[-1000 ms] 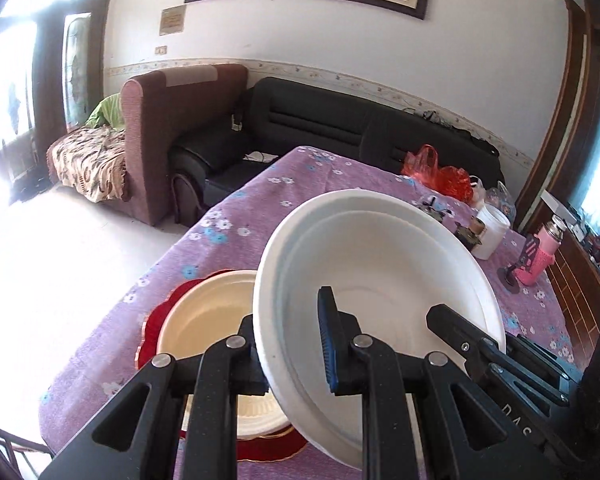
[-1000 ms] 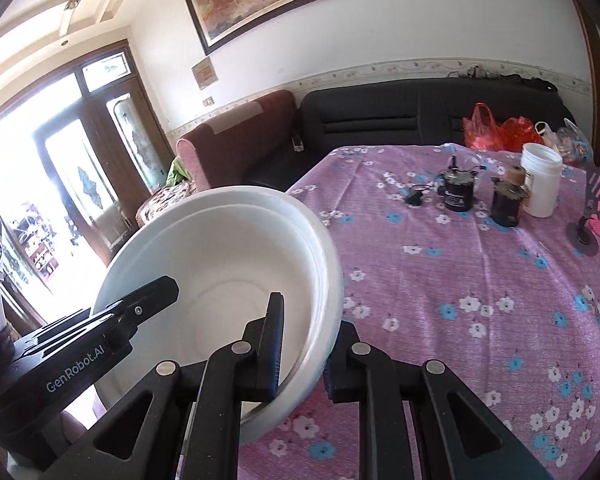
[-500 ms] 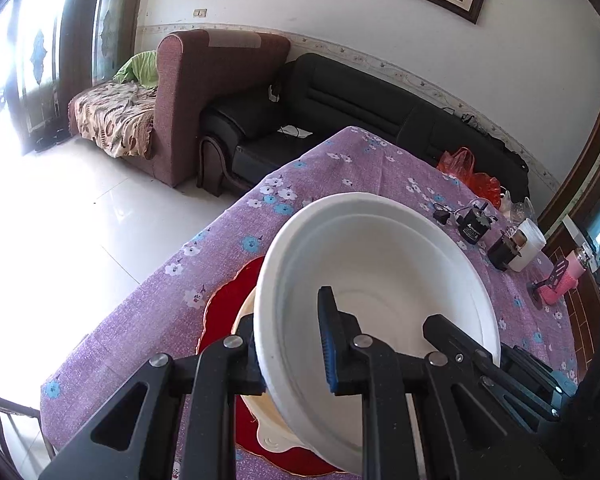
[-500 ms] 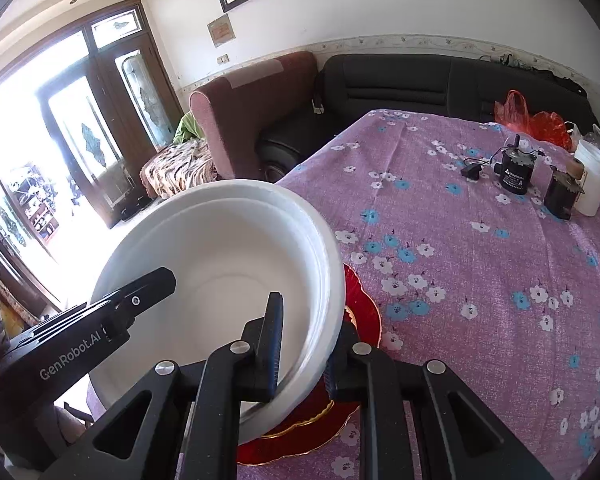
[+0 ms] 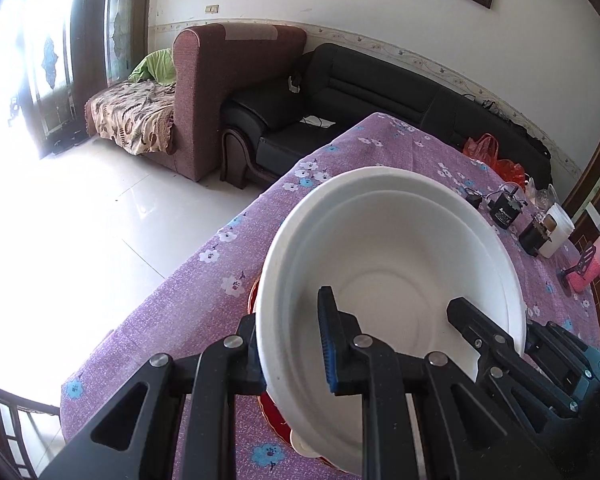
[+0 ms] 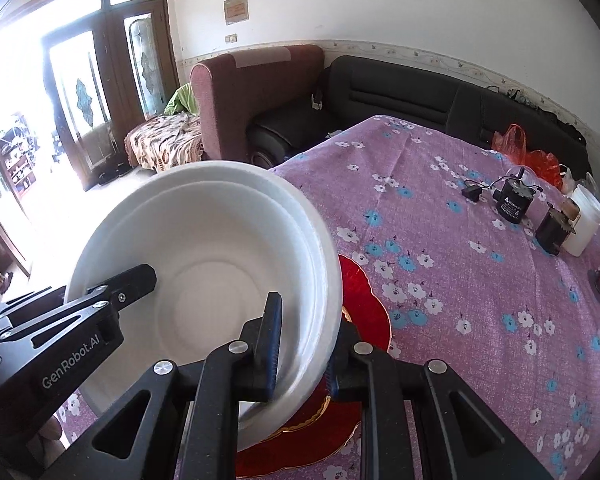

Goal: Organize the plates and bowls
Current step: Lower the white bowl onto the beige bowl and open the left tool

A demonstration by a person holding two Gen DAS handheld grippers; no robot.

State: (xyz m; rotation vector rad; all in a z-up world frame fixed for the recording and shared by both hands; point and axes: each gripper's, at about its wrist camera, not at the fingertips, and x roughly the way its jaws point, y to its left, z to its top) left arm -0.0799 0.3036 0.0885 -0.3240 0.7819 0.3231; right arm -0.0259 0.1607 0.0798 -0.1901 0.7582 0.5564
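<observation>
Both grippers hold one large white bowl (image 5: 396, 264) by opposite sides of its rim. My left gripper (image 5: 290, 344) is shut on the bowl's left rim. My right gripper (image 6: 304, 340) is shut on its right rim, and the bowl (image 6: 204, 264) fills the left of that view. The bowl hangs just above a red plate (image 6: 364, 292) with a gold edge on the purple floral tablecloth (image 6: 460, 240). A sliver of a cream bowl (image 5: 302, 446) shows under the white one, on the red plate (image 5: 270, 408). Most of both is hidden.
At the table's far right stand black canisters (image 6: 512, 200), a white jar (image 6: 584, 220), a pink bottle (image 5: 588, 264) and a red bag (image 6: 528, 152). The table's left edge (image 5: 172, 276) drops to a white tiled floor. Sofas stand behind.
Both grippers have carried the white bowl left and down over the red plate. It now covers the cream bowl that showed clearly a second ago.
</observation>
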